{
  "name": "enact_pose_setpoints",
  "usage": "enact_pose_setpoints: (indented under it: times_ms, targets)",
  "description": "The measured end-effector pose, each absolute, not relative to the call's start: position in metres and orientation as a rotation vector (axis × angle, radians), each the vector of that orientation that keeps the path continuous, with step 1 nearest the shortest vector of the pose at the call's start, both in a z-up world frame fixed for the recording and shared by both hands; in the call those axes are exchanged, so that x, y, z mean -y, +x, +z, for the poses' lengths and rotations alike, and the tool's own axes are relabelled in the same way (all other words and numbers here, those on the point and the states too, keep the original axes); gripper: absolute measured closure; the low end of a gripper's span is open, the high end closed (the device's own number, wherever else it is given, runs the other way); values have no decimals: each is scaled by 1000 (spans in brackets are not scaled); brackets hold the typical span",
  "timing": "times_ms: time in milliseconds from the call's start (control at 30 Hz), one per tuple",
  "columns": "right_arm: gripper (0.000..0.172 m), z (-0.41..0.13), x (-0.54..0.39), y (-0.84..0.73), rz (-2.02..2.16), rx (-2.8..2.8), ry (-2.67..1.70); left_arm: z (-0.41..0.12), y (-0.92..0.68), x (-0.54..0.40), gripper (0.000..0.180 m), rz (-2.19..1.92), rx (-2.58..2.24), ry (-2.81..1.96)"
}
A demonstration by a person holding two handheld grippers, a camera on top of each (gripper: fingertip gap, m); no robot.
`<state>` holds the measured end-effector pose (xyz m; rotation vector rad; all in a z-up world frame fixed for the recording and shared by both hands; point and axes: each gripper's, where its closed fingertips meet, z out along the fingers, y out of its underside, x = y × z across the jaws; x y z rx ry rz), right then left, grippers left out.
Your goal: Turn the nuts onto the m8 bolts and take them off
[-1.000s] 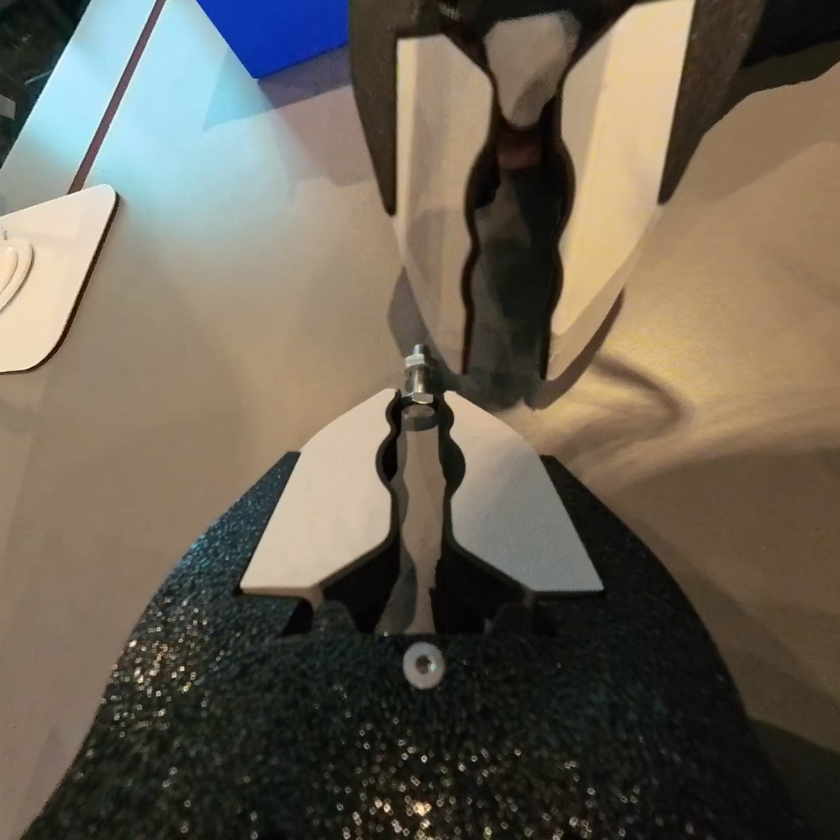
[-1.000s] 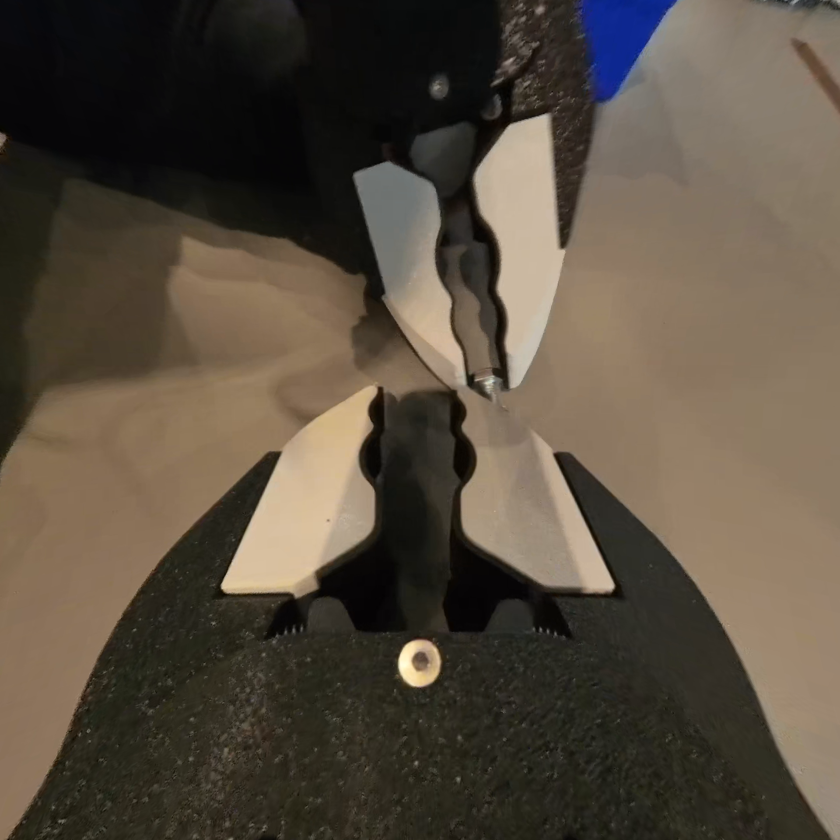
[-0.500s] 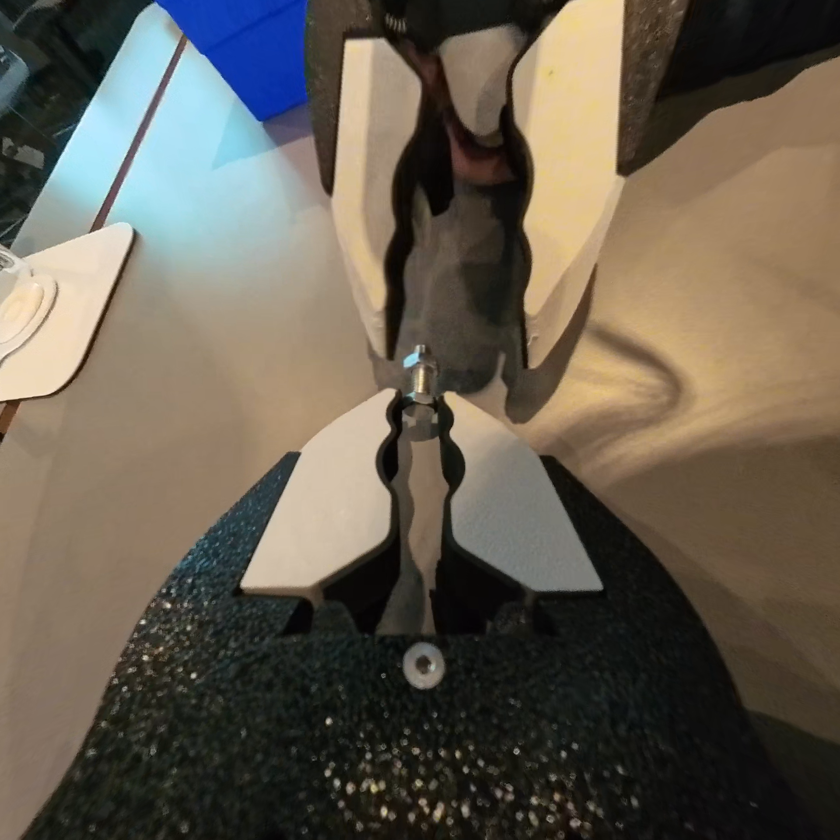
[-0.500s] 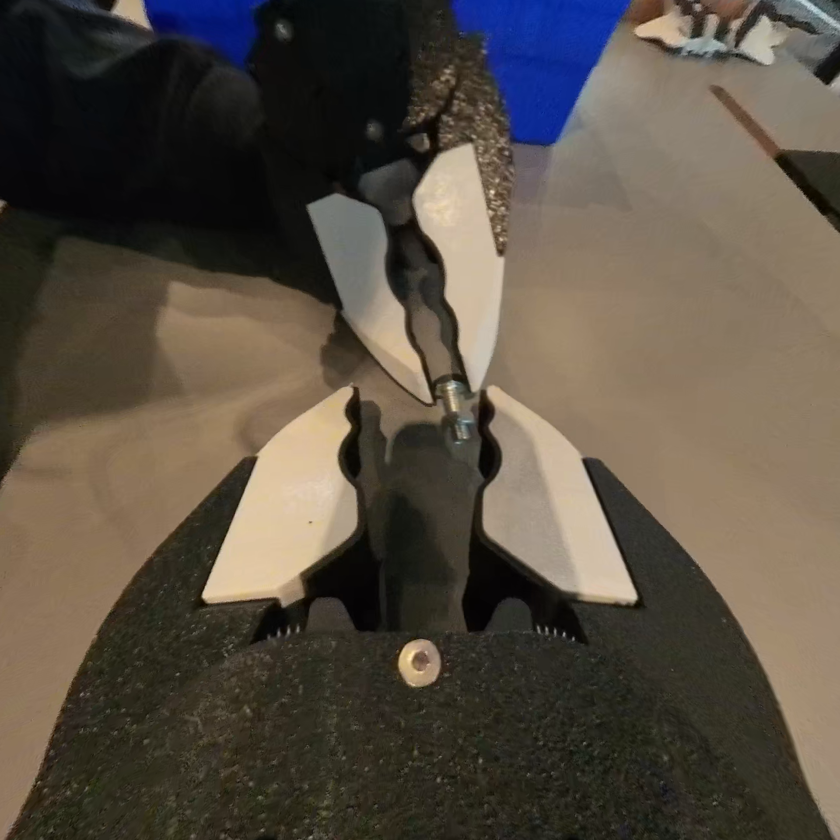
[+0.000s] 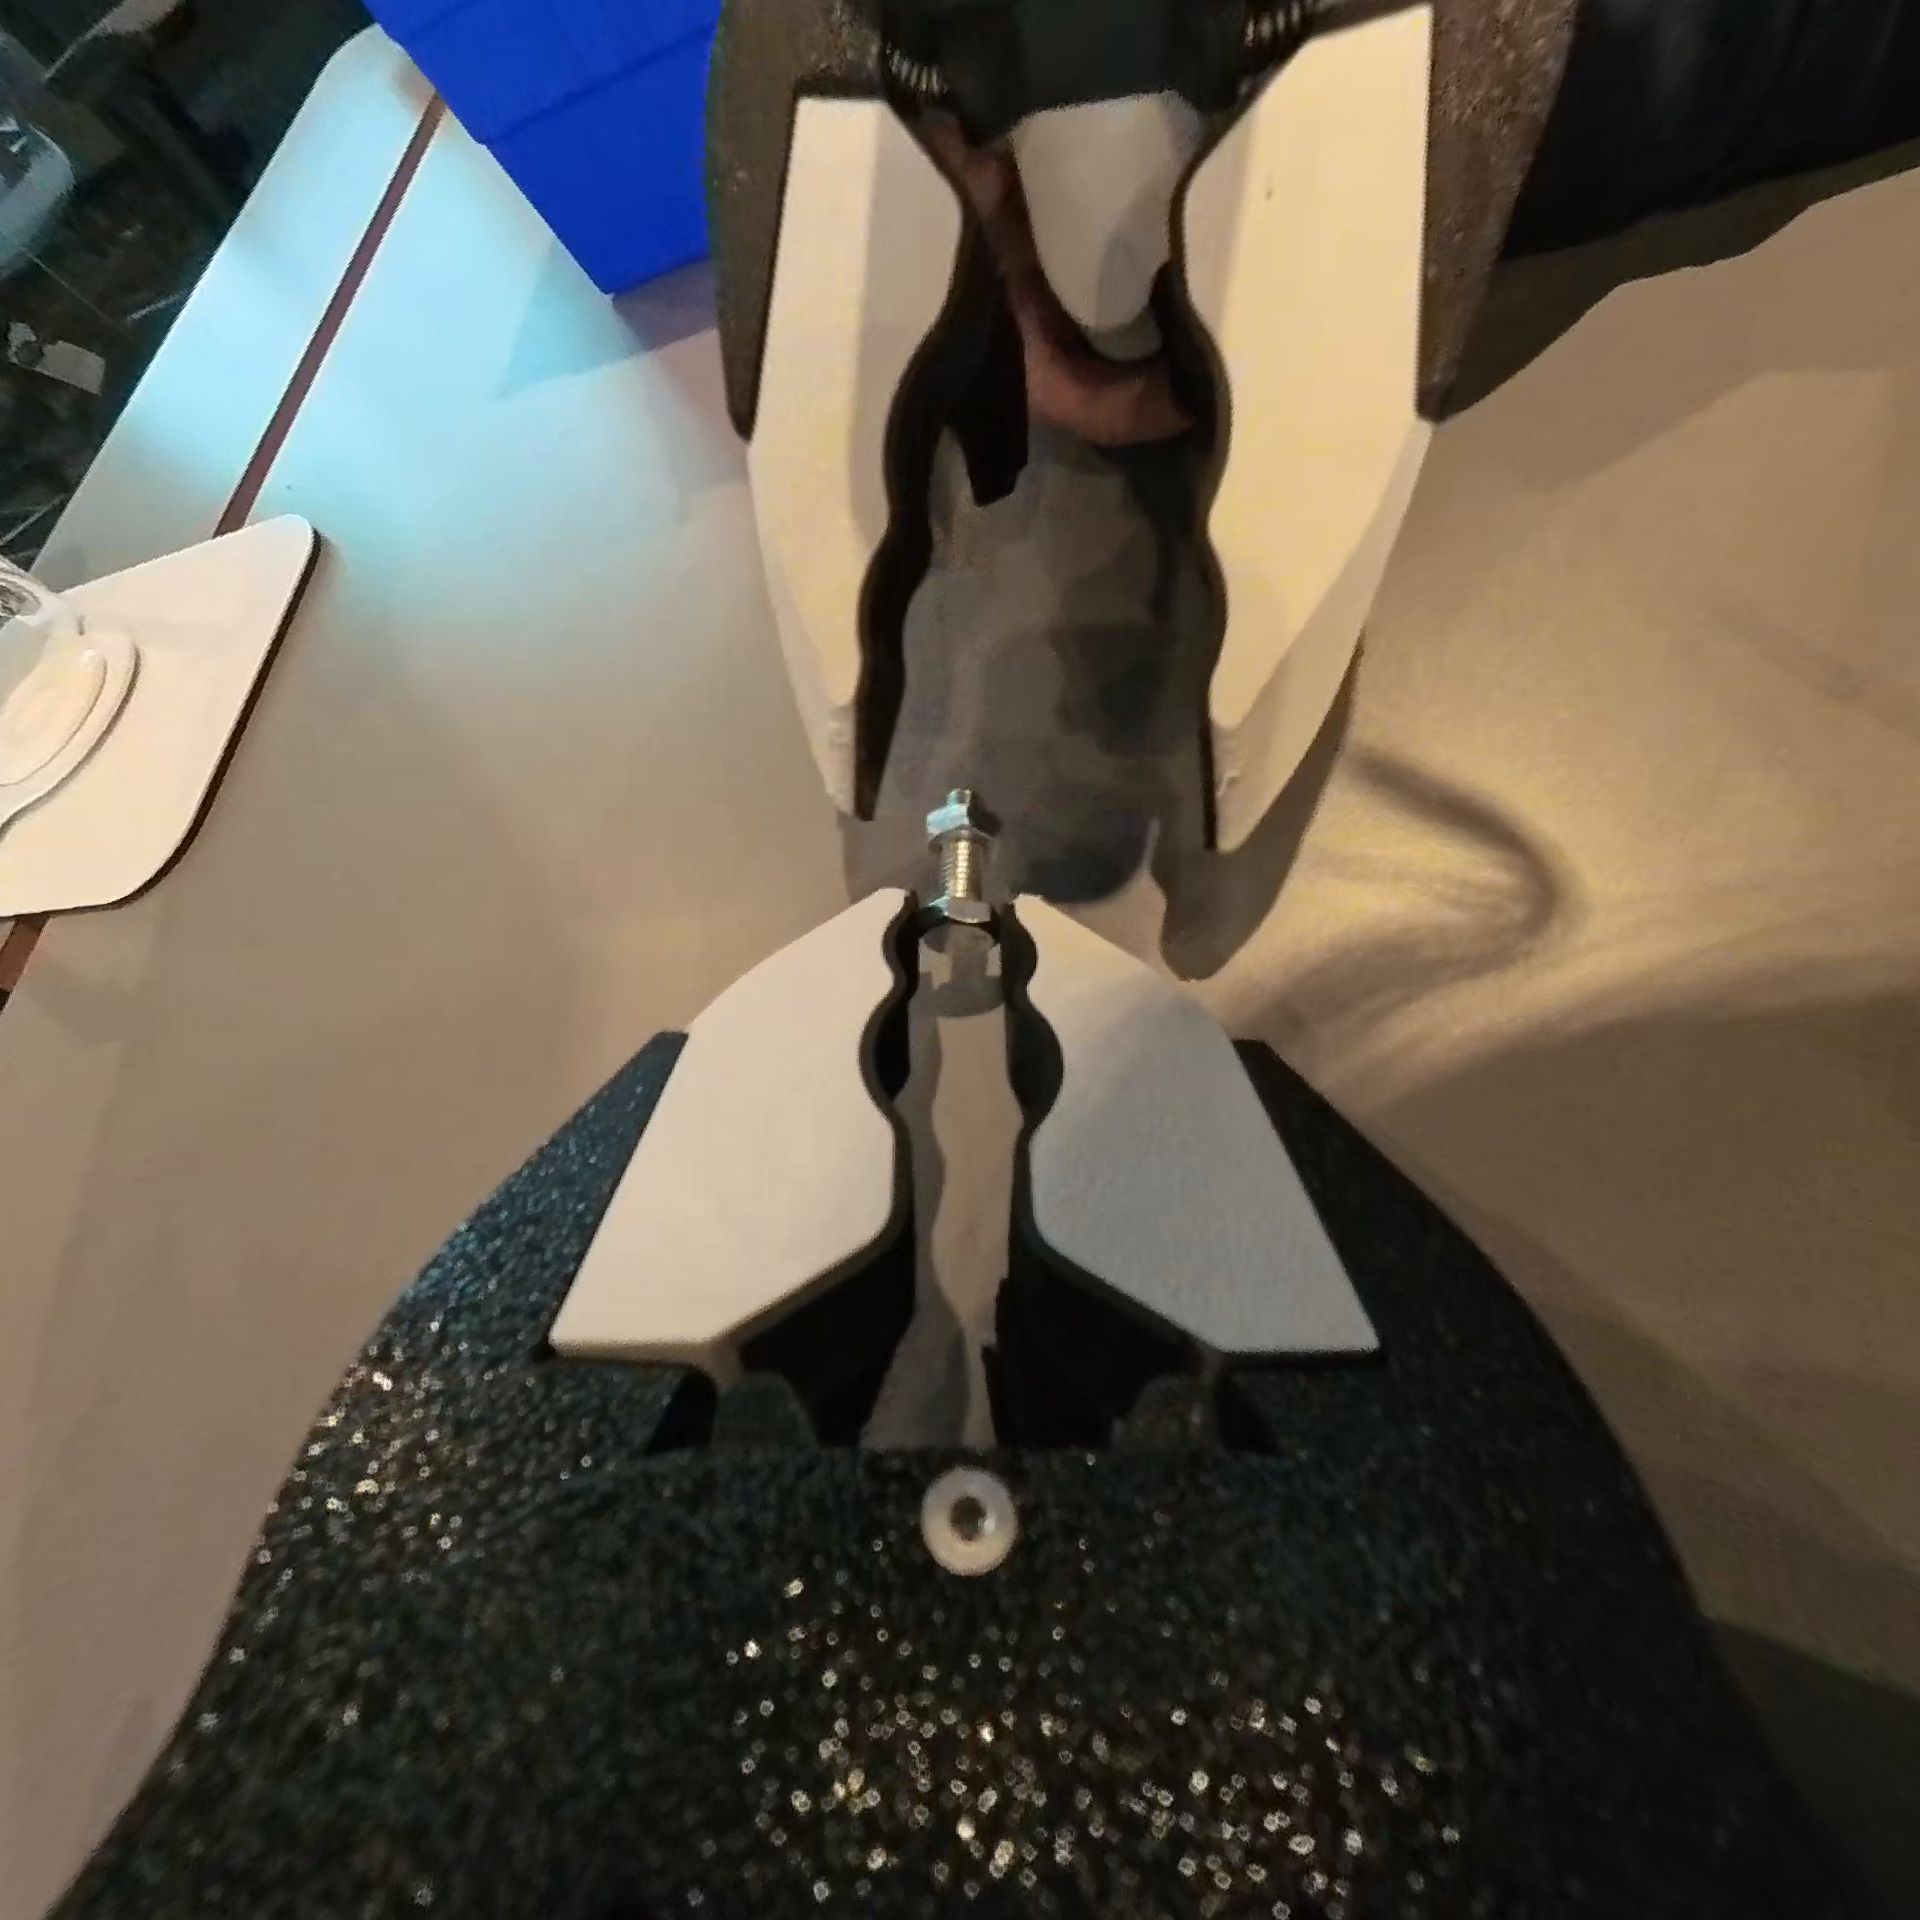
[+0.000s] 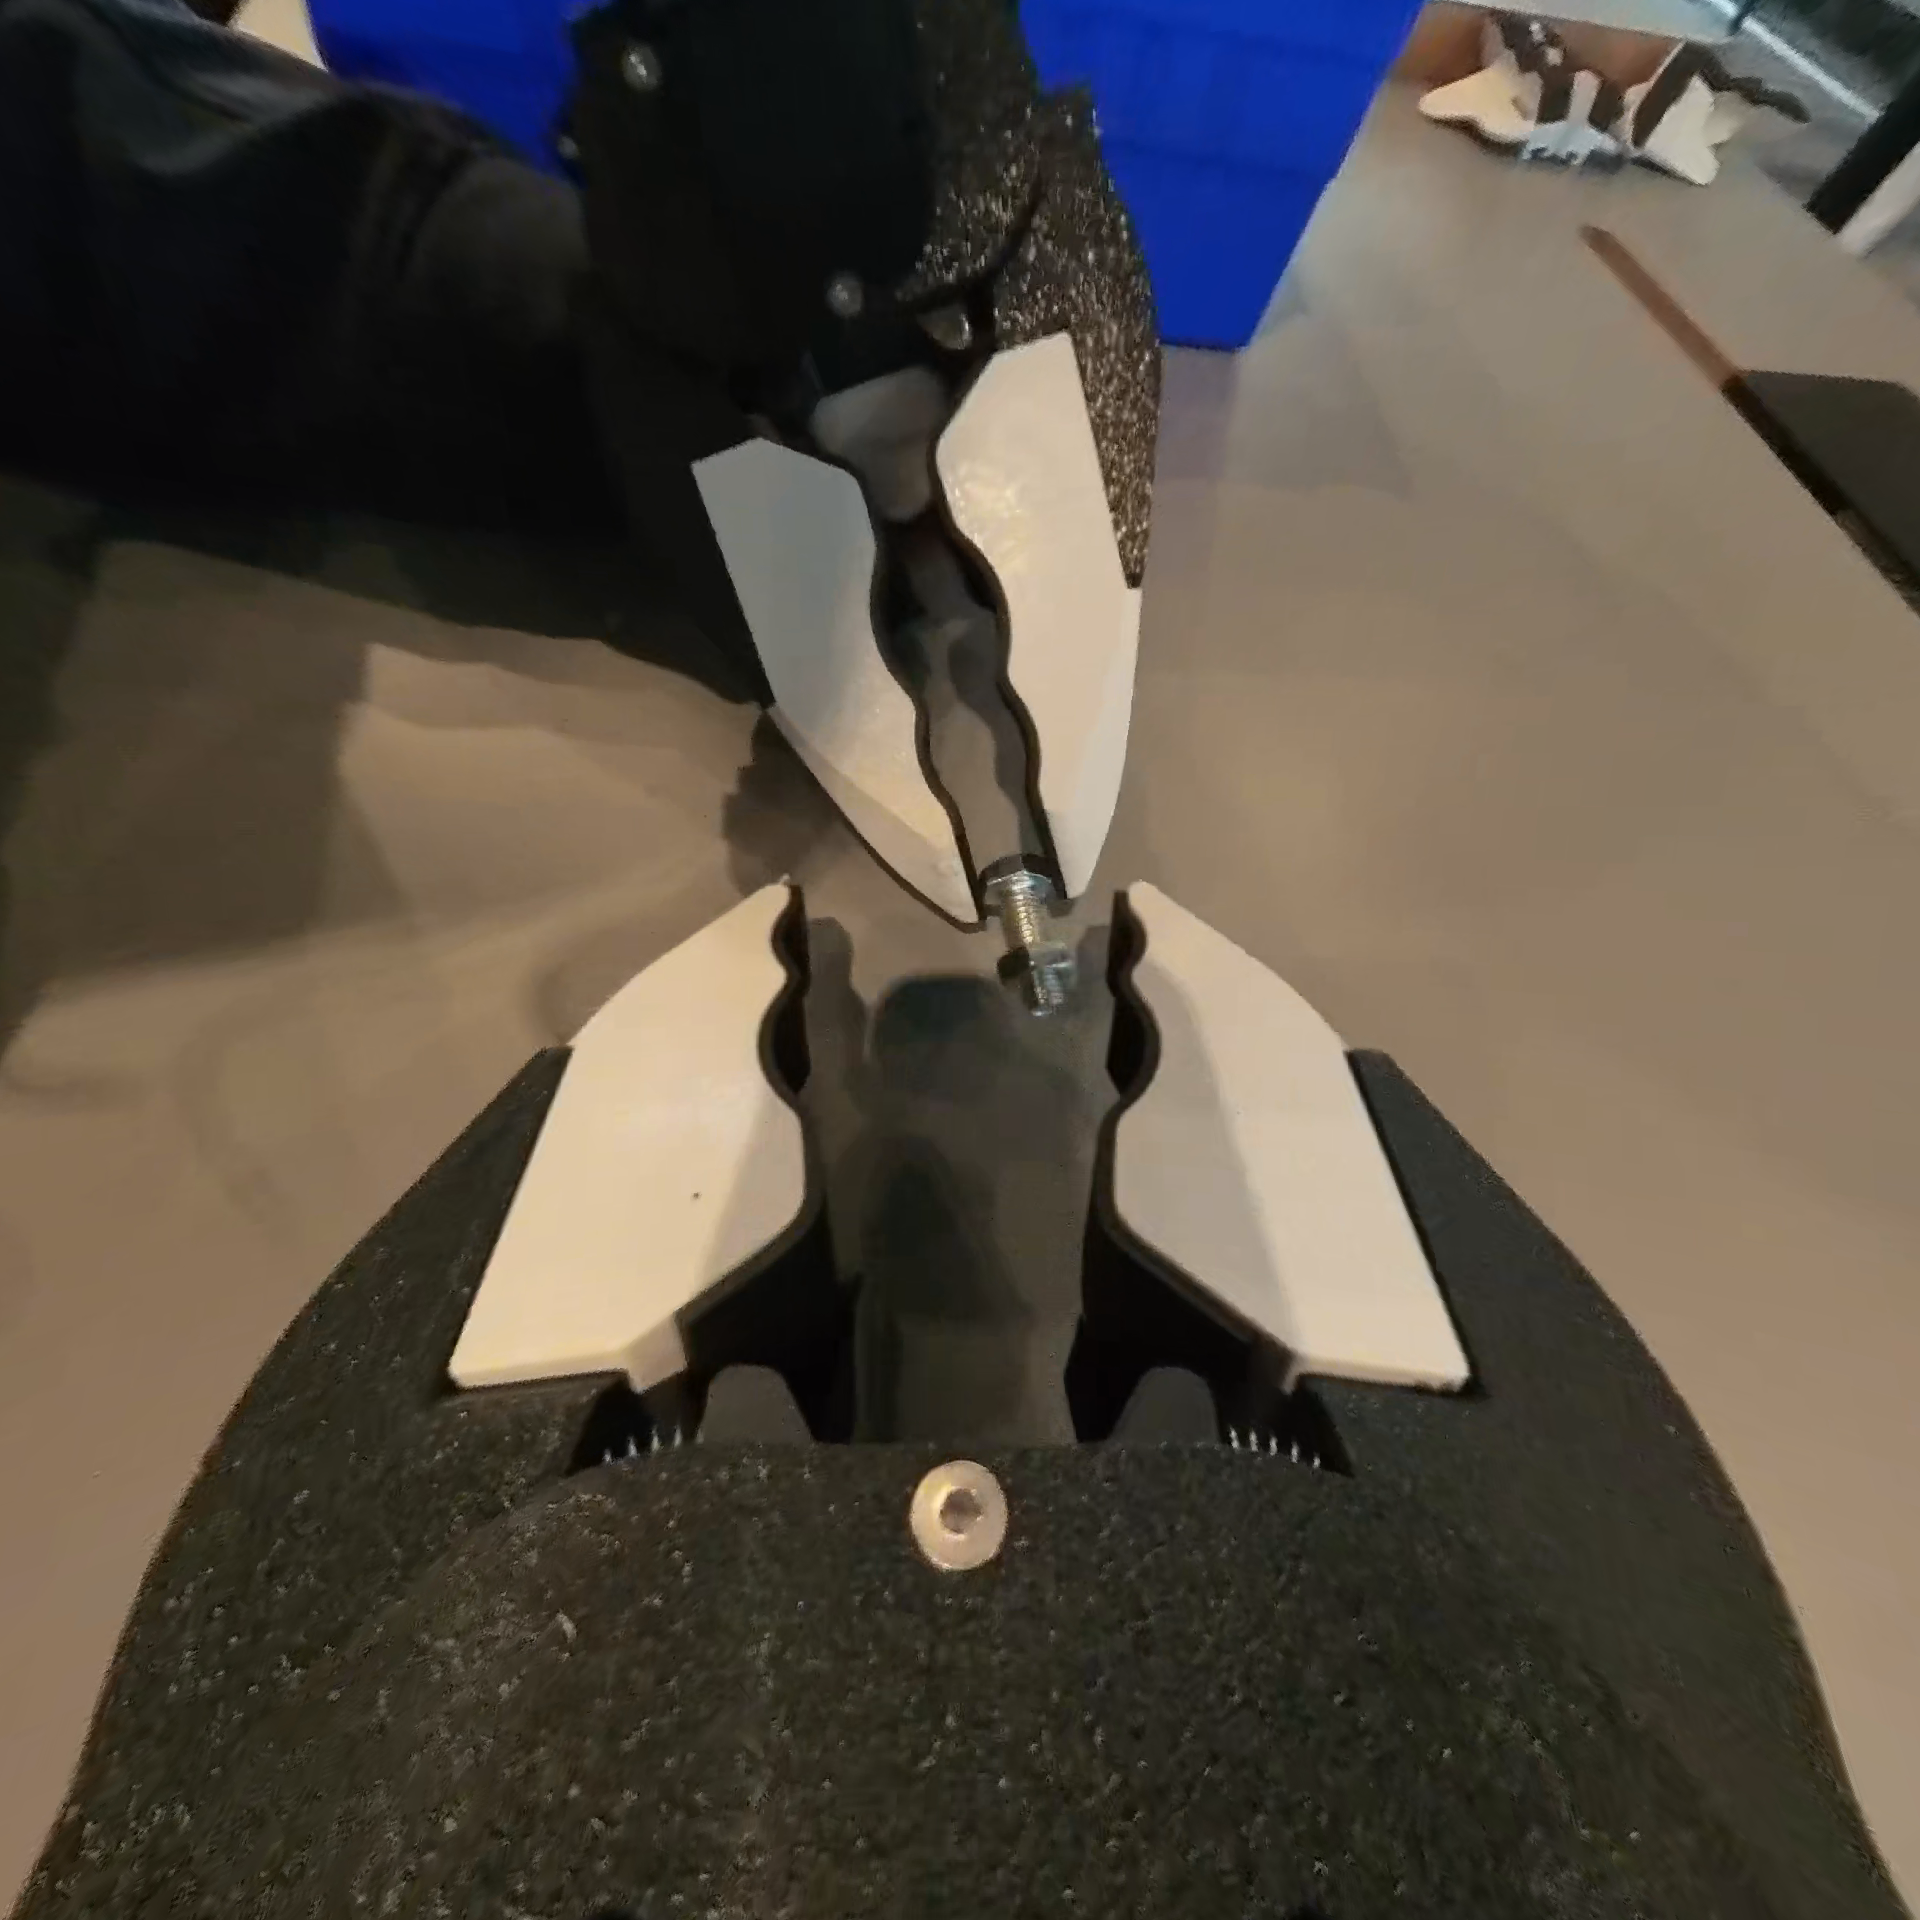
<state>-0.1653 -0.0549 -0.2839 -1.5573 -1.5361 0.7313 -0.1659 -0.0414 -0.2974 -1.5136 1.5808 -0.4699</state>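
Wider apart than a second ago, the right gripper's point(image 5: 1034, 821) fingers in the left wrist view now hang open in the upper middle of the frame, while at centre the left gripper point(image 5: 958, 920) pinches the hex head of the M8 bolt point(image 5: 961, 883), whose nut point(image 5: 957, 827) sits near the threaded tip. From the right wrist view, the right gripper's white fingers point(image 6: 1226, 1039) flank the nut at frame centre without touching it, over the grey surface point(image 6: 1507, 727), and a blue bin point(image 6: 1195, 156) stands at the top.

No writing, label, brand, number or sign can be read anywhere. That holds for both views.
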Motion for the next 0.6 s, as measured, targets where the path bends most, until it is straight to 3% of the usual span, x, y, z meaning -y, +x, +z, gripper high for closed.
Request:
enact_pose_setpoints:
  times_ms: [433,500,600]
  targets:
    - [118,-291,60,-166,697,1606,-1555,-292,-166,42,167,-507,-1556,-1499]
    - [150,-277,81,-167,898,1635,-1453,-294,-166,40,166,-487,-1559,-1505]
    - [138,-269,74,-166,971,1534,-1501,-295,-166,41,166,-485,-1567,-1507]
